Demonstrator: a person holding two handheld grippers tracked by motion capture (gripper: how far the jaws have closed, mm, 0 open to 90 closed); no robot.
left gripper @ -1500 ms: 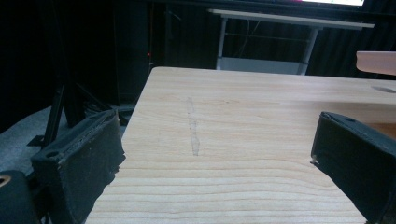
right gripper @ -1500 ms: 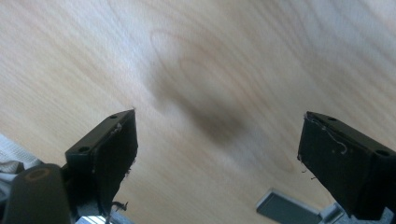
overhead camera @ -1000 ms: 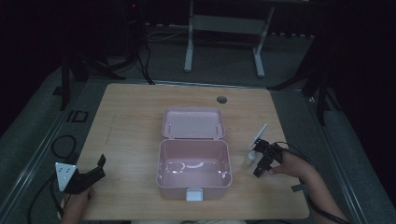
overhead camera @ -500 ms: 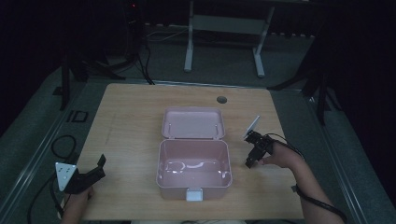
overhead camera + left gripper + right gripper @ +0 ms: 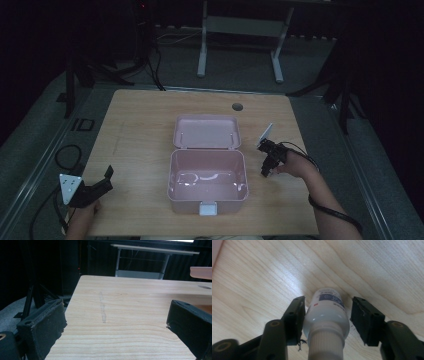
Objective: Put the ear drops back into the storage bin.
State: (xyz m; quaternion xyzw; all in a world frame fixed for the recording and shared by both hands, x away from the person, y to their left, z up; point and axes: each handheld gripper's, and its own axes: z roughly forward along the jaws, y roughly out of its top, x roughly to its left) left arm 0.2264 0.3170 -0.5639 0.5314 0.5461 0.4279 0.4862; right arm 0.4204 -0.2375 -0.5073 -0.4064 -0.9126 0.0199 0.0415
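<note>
The table (image 5: 150, 125) spreads pale and woody under the high view, with a small round hole (image 5: 237, 106) near its far edge. Dead centre sits the pink box (image 5: 207, 195), wide open — its lid (image 5: 206, 131) thrown back flat on the far side, a white latch (image 5: 207, 209) on the near wall.

To the right of the box, just beside its wall, the right gripper (image 5: 264, 172) points down at the tabletop, a grey plate (image 5: 265, 133) tilted up behind it and the cable looped round the person's forearm. In the right gripper view the bottle (image 5: 327, 315) stands between the two black jaws — a small white one with a blue label and a ribbed white cap nearest the camera, its base on the wood. The jaws have just been closing on it: the left pad sits against the bottle's shoulder, while a thin gap shows at the right pad, so the squeeze is not yet complete.

Over at the near left corner, well apart from the box, the left gripper (image 5: 107, 175) rests low by the table's edge, three-cornered plate (image 5: 69, 186) up top. Its own view looks across bare wood, jaws spread wide with nothing between them, the box's pink edge (image 5: 201, 272) far right.
</note>
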